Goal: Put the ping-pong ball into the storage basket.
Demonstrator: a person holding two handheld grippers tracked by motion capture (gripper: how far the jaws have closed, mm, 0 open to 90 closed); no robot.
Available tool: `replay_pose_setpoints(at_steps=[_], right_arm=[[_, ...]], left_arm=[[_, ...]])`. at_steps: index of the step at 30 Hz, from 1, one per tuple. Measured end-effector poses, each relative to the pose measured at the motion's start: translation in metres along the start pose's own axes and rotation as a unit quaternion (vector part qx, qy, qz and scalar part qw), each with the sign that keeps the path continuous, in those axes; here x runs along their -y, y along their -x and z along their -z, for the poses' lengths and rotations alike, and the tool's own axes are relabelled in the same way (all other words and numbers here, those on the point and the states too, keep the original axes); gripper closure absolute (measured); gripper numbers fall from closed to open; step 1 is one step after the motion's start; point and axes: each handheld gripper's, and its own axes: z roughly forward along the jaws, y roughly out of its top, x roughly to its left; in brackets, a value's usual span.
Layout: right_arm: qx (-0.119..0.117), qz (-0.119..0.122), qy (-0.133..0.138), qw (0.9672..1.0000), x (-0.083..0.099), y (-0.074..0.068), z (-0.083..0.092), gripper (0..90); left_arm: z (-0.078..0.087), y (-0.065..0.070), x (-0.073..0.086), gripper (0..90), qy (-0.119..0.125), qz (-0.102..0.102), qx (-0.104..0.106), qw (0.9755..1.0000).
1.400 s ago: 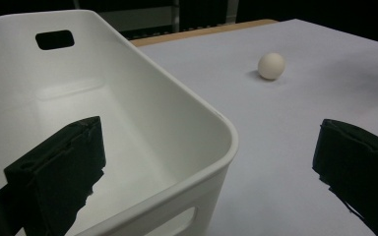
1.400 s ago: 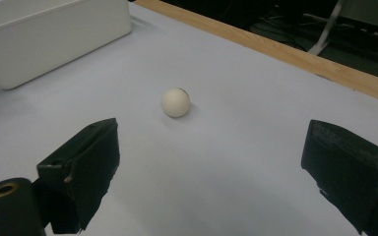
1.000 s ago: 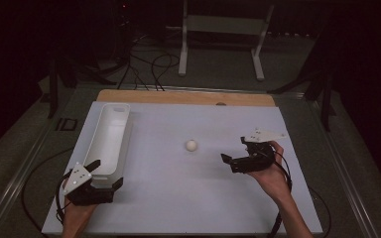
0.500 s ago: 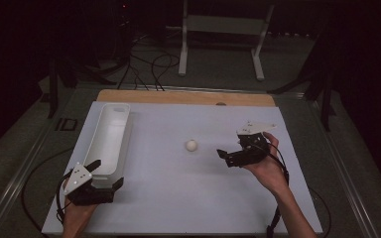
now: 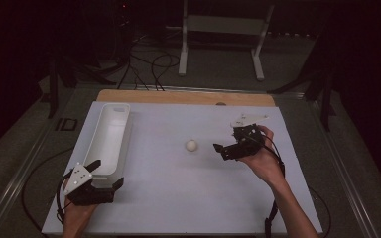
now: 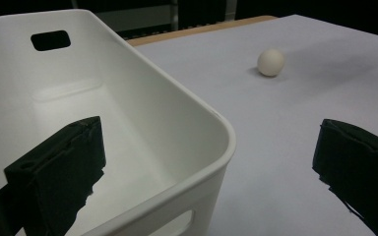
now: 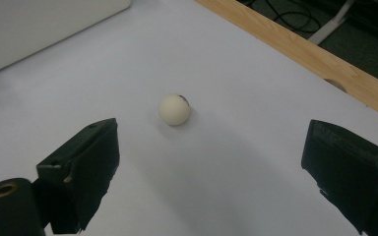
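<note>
No readable text, labels, brands or numbers anywhere. White bin (image 5: 108,141): plain walls, no markings. Ball (image 7: 174,109): one small dark mark on its surface, too small to read. White table sheet (image 5: 178,198): blank. Gripper plates: unmarked.

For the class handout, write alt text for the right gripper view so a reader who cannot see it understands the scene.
A small cream ball rests on a white table, framed between the two open black jaws of the right tongs, which do not touch it. A white bin sits at upper left, and a wooden table edge crosses the upper right.
</note>
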Motion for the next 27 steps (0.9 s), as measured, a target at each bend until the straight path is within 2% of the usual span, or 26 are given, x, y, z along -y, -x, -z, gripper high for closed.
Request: replay_pose_setpoints(at_steps=[17,27], right_arm=[[-0.003,0.009,-0.023,0.9997,-0.013,0.001,-0.013,7.0],[-0.007,0.005,-0.033,0.9994,-0.023,0.003,-0.022,6.9]], left_arm=[[0.0,0.0,0.0,0.1,-0.001,-0.002,0.001,1.0],[0.0,0.0,0.0,0.1,-0.001,-0.002,0.001,1.0]])
